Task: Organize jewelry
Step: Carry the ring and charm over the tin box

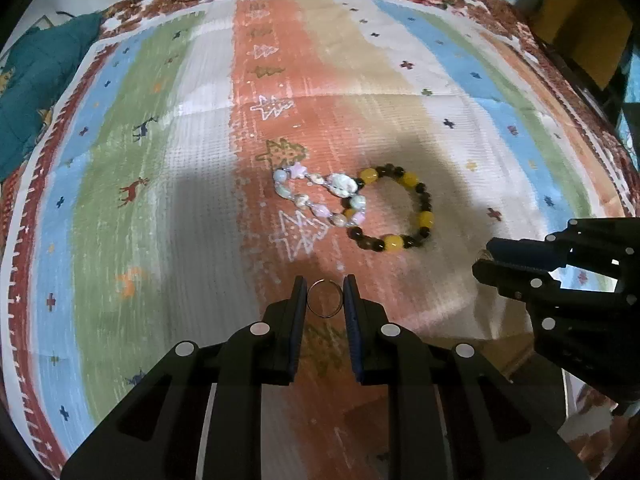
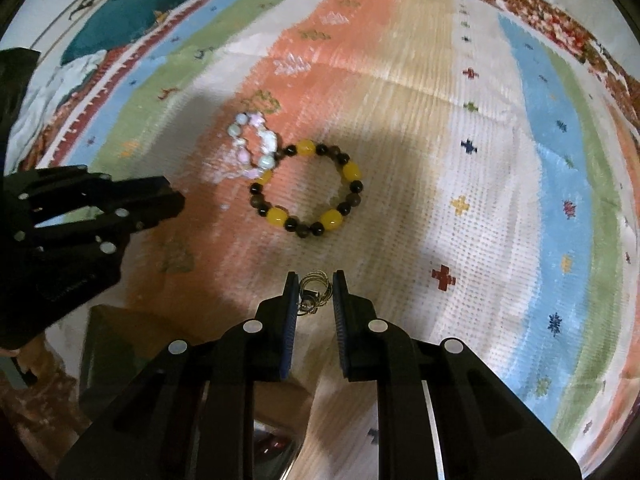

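My left hand-held gripper is pinching a thin metal ring between its two fingertips, the jaws narrowed down to the ring's width and pressing on either side of it. My right hand-held gripper is closing in on a small tangle of gold wire jewelry, a bundle of fine loops with a little bead in it, caught between the pads with the jaws only a narrow gap apart. From the left wrist view I'm seeing that right gripper coming in from the right side, its fingers nearly together.

Beyond both sets of fingertips, a bracelet of yellow and dark beads is lying flat in an open circle on the striped cloth. A pastel bead bracelet, pale blue, pink and white with a star bead, is lying just to its left, the two touching and overlapping where their loops meet. Both are sitting near the middle of the cloth, on the orange and tan stripes, well apart from my grippers. A teal fabric is bunching up at the far left edge.
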Action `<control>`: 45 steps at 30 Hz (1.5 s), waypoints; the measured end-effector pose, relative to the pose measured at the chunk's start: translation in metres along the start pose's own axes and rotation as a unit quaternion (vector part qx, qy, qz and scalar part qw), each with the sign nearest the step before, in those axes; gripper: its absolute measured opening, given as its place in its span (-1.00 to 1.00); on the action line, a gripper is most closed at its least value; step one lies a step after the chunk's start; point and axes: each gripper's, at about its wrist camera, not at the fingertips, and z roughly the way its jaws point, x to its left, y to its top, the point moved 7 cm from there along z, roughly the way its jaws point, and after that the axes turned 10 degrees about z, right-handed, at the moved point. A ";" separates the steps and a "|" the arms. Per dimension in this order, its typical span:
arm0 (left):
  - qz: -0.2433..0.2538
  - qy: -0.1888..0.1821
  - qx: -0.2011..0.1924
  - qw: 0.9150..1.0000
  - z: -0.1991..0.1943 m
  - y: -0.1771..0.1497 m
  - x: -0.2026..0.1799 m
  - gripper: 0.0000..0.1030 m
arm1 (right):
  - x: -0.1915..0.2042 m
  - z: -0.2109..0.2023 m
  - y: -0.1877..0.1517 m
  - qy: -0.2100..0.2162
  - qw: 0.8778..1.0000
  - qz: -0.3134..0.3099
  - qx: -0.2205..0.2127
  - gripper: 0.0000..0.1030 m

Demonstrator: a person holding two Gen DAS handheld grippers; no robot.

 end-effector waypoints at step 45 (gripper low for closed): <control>0.012 -0.047 -0.092 0.995 -0.100 -0.048 -0.052 -0.65 | 0.033 -0.081 -0.051 0.057 0.995 -0.001 -0.085 -0.65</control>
